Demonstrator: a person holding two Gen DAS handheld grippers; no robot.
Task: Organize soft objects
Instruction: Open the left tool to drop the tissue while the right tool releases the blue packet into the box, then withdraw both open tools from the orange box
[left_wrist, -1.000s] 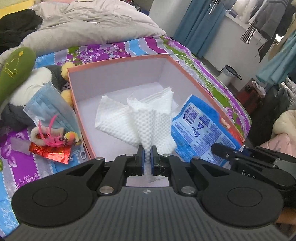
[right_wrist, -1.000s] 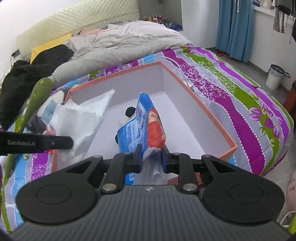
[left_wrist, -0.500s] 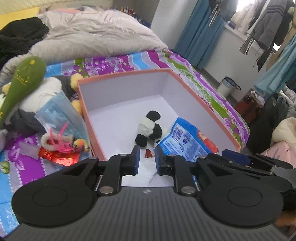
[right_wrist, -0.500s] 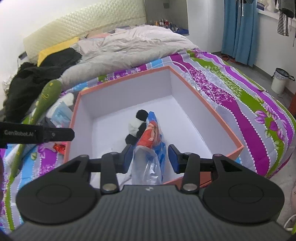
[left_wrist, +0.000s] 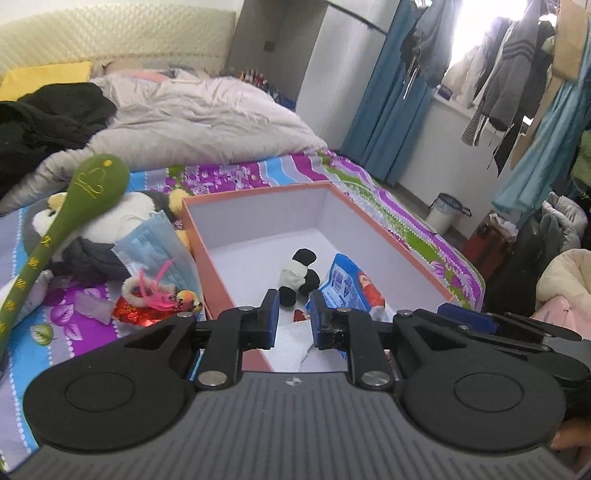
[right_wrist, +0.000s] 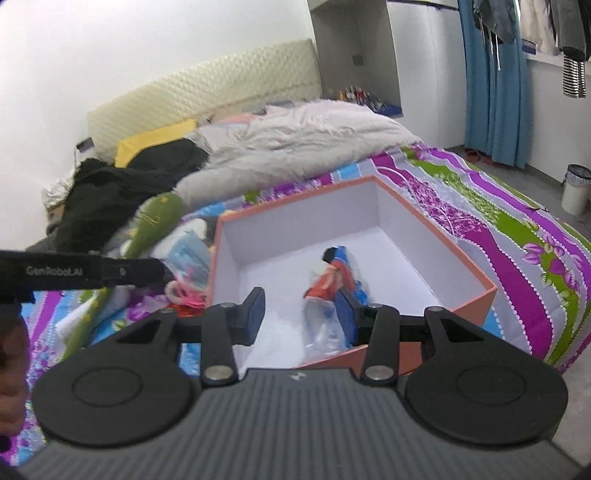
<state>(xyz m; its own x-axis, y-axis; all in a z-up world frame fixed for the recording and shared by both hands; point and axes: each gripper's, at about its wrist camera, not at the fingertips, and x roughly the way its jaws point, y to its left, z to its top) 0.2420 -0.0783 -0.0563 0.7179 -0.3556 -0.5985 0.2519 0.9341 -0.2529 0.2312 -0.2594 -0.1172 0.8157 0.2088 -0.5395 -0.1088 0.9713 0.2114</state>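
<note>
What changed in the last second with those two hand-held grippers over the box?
The left hand-held gripper let go of the white tissue, and the right hand-held gripper released the blue packet; both sets of jaws have just been opening and now hold nothing. Both things now lie in the orange box, and both grippers drew back. The toys beside the box stayed put.
</note>
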